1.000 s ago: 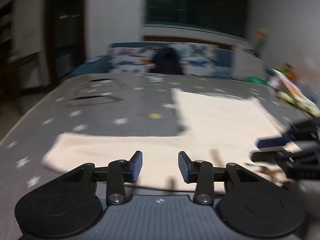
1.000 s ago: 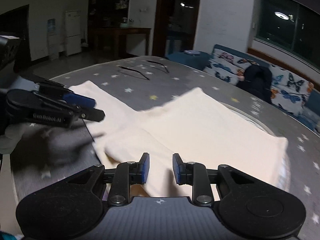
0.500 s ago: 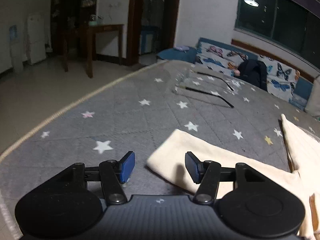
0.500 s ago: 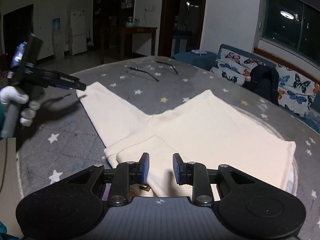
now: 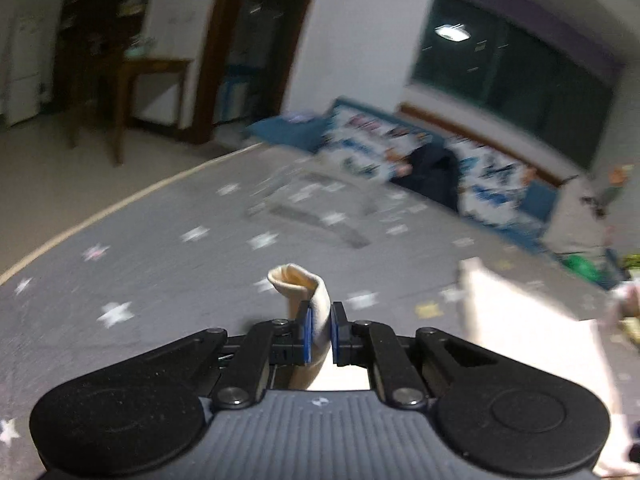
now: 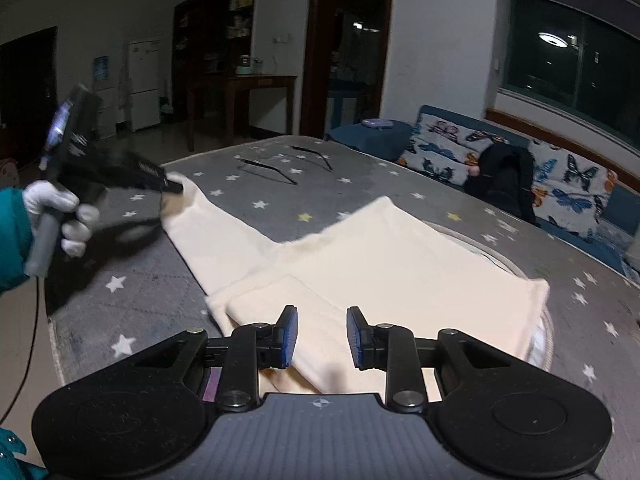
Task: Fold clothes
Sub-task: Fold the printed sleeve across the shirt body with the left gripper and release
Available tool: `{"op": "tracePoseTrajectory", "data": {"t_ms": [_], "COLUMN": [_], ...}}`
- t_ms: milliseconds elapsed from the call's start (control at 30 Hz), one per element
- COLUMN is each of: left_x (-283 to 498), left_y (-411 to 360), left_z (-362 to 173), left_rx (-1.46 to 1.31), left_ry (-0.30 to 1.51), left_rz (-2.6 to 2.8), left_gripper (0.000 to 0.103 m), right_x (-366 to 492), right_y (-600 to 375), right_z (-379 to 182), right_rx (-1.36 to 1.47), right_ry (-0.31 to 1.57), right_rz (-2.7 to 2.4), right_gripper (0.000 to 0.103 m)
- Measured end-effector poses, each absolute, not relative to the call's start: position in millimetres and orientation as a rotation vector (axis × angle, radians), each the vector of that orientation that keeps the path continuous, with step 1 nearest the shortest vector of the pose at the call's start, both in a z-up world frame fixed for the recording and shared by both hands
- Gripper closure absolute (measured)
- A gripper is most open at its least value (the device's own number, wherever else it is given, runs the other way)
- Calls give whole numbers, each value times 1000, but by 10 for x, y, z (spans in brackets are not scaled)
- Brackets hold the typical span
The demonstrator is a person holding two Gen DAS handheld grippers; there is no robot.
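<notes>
Left-wrist view: left hand-held gripper [image 5: 319, 330] was clenched on the sleeve end [image 5: 304, 286] of the cream garment [image 5: 528, 320]; carry it inward without tugging. Right-wrist view: right hand-held gripper [image 6: 322, 336] hovered released over the garment's folded edge on the star-patterned table [image 6: 152, 280]; it could pin the body.

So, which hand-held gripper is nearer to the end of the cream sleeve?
Left. The left hand-held gripper is shut on the cream sleeve end itself; the right hand-held gripper is open, over the folded near part of the garment.
</notes>
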State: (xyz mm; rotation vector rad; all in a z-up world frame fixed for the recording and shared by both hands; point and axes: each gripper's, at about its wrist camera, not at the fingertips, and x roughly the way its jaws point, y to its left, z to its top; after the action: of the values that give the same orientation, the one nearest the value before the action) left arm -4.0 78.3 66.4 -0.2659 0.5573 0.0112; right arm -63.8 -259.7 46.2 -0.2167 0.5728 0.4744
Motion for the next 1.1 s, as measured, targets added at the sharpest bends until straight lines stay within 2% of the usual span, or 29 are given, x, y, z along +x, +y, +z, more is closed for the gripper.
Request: {"op": "tracePoseTrajectory", "data": {"t_ms": [300,700,733,800,933,967,1100], "left_x": [-222,-295,-298,-308,-363,-381,-476], "left_y": [-328,-1544,-1604,-1707,-1800,-1789,-1614], "left_z": [1203,924,858,761,626,614,605], "left_rx": [-208,-64,-42,-8,42,51,81], "left_ry": [476,560,570,595,618,620,602], "left_rz": [-343,-603,-611,-625,-675,-689,-706], "left_gripper": [95,94,93,84,76,70,68], "right_x": [-780,-951,-950,-955,-947,-943,-901], "right_y": [-3081,-3509,-3527,-3548,-3552,-3550,-3506], "right_z": [414,299,291,288,311,322,363], "right_rx": [-152,-84,-83,-83,-76,-74,-83], "right_ry": [577,587,588,588,578,575,563], "right_rz": [349,252,247,239,230,230,243], "right_gripper": [74,74,74,74,74,74,74]}}
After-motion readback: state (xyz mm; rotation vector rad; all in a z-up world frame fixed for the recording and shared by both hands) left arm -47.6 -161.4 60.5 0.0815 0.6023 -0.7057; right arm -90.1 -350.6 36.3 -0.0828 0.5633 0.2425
